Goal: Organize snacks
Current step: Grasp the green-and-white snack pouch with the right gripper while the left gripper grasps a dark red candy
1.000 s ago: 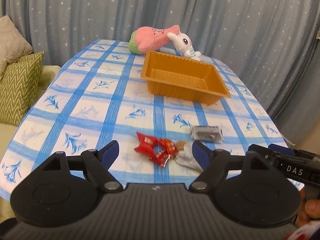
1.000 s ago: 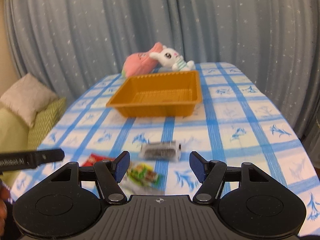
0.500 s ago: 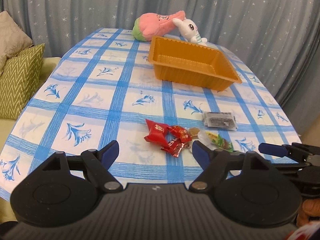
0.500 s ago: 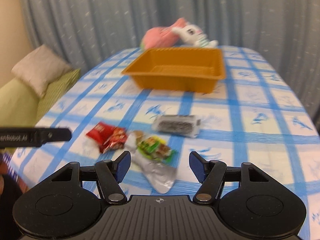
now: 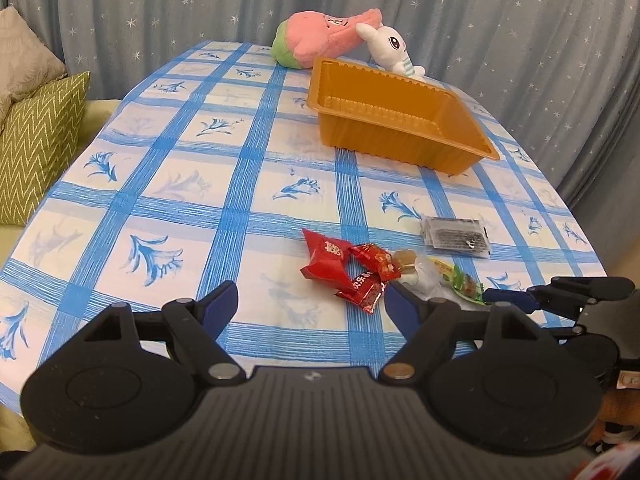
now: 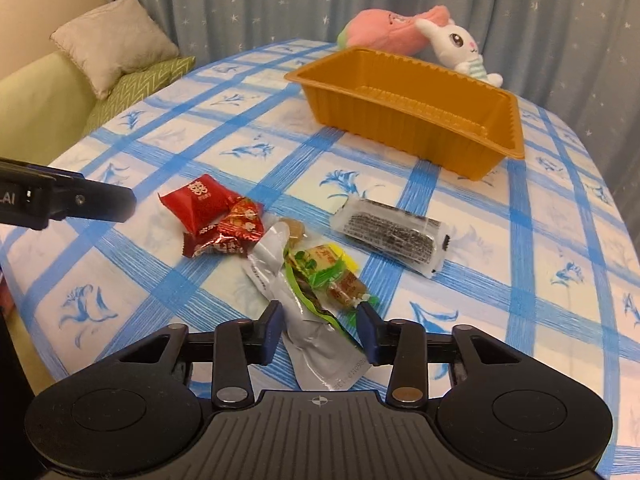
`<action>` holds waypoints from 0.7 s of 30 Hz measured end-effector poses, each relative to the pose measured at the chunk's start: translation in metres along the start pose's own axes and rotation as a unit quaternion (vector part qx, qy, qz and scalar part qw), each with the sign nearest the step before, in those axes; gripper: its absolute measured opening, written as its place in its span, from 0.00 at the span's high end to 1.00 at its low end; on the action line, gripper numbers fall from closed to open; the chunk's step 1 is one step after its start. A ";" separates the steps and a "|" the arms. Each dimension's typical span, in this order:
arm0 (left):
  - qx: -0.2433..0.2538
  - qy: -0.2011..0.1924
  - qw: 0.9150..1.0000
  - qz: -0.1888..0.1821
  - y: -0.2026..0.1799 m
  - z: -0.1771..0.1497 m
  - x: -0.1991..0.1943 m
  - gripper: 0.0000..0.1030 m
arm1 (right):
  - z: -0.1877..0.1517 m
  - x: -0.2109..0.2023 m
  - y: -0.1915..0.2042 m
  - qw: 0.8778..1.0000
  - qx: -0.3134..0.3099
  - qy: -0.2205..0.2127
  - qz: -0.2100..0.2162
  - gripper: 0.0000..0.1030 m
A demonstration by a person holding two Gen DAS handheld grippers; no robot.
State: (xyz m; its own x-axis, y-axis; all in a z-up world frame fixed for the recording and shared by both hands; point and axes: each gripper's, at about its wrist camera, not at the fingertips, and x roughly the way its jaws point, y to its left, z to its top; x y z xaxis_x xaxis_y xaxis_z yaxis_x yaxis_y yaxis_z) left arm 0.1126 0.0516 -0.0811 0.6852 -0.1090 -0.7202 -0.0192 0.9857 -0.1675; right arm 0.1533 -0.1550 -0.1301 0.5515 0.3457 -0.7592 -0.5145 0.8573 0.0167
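Several snacks lie at the near end of the table: red candy packets, a dark bar in clear wrap and a silver-and-green packet. My right gripper is low over the table and its jaws are closing. The silver-and-green packet lies flat between them and does not look squeezed. My left gripper stands open just short of the red packets, with nothing between its fingers. An empty orange tray stands farther back.
A pink plush and a white rabbit plush lie behind the tray. A sofa with cushions is left of the table. The blue-checked tablecloth hangs over the near edge. Grey curtains close the back.
My right gripper has dropped and rolled toward the silver-and-green packet, and its jaws have narrowed around it. The left gripper has sunk slightly toward the red packets.
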 end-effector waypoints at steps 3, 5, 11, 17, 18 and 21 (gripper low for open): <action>-0.001 0.002 1.000 -0.003 -0.001 0.000 0.002 0.24 | 0.002 0.001 0.005 1.000 -0.008 0.008 -0.002 0.66; 0.000 0.002 1.000 -0.004 -0.002 -0.001 0.002 0.24 | 0.003 0.001 0.007 1.000 -0.013 0.014 -0.005 0.67; -0.002 0.007 1.000 -0.009 -0.002 -0.003 0.005 0.24 | 0.006 0.005 0.016 0.999 -0.033 0.032 0.012 0.75; 0.004 0.013 1.000 -0.016 -0.001 -0.003 0.007 0.24 | 0.010 0.010 0.016 0.999 -0.026 0.029 0.020 0.79; 0.006 0.014 1.000 -0.016 -0.002 -0.003 0.007 0.24 | 0.010 0.008 0.016 0.999 -0.023 0.026 0.018 0.79; 0.018 0.019 0.999 -0.021 -0.004 -0.002 0.010 0.25 | 0.008 -0.002 0.015 1.000 -0.015 0.008 0.011 0.79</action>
State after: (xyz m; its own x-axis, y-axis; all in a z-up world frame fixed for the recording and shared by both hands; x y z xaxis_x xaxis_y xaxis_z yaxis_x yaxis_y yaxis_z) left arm 0.1175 0.0463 -0.0890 0.6572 -0.1541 -0.7377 0.0347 0.9840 -0.1747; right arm 0.1498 -0.1400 -0.1236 0.5283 0.3584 -0.7697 -0.5463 0.8375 0.0151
